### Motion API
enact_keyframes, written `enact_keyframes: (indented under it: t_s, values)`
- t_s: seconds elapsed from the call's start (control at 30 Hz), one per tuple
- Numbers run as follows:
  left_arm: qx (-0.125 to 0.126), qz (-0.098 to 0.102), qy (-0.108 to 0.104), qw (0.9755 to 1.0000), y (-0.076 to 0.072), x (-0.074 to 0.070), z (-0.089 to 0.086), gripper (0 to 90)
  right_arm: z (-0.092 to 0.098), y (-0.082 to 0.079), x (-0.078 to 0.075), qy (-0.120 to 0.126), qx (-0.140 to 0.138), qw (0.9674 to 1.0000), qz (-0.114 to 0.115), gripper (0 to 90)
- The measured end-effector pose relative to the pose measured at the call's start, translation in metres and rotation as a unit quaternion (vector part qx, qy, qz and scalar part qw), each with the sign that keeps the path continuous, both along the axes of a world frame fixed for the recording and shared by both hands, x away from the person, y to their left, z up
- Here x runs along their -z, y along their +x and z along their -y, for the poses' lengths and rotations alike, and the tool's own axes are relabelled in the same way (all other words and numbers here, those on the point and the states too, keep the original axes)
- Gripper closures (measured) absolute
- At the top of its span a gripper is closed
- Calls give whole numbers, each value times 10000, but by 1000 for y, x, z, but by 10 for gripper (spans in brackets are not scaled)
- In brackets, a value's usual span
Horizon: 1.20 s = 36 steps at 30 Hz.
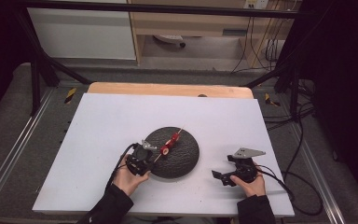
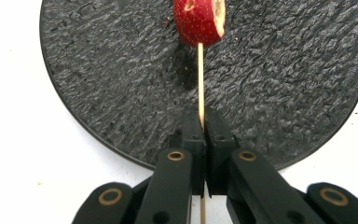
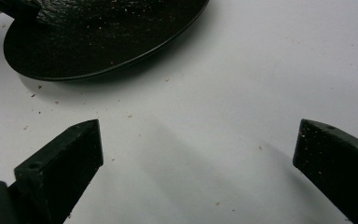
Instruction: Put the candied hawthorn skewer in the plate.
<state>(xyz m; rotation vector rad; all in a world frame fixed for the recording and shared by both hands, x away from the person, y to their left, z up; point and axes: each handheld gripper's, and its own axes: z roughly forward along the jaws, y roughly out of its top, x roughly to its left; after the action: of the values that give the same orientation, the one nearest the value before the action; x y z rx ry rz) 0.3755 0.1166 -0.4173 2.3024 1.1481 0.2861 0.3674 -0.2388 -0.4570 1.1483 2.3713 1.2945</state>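
Observation:
A thin wooden skewer [image 2: 200,79] carries red fruit pieces [image 1: 169,142] over a round black slate plate [image 1: 182,158]. My left gripper [image 1: 150,158] is shut on the skewer's near end at the plate's left rim. In the left gripper view the jaws pinch the stick, and a cut red fruit slice [image 2: 199,21] sits on it above the plate [image 2: 284,84]. My right gripper [image 1: 219,176] rests on the white board to the right of the plate, jaws wide apart with nothing between them. The right gripper view has the plate [image 3: 98,42] at upper left.
The white board [image 1: 102,121] lies on a wooden table with a black frame around it. Cables [image 1: 298,154] trail off to the right of the board. Small crumbs [image 3: 130,115] dot the board near the plate.

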Motion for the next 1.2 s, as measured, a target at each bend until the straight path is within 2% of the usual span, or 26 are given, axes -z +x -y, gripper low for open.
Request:
enact_keyframes:
  t_s: [0.43,0.57,0.67,0.73,0.83,1.03,1.2]
  values:
    - [-16,-48,122,9999,2,-1,5,870,0,0,-1,18,21,10000,2,20]
    - [76,39,74,9999,2,-2,2,821,0,0,-1,30,25,10000,0,20]
    - [195,138,-113,9997,1,-5,-4,749,0,0,-1,39,29,10000,-12,20]
    - [322,256,-298,9987,1,-9,-9,685,0,0,-1,36,19,10000,-11,20]
    - [469,331,-469,9972,0,-13,-16,580,0,0,-1,41,31,10000,-18,20]
    - [834,343,-691,9935,-2,-17,-36,384,0,0,-1,33,33,10000,-10,19]
    - [905,535,-776,9914,-4,-17,-56,220,1,0,-1,30,31,10000,-21,18]
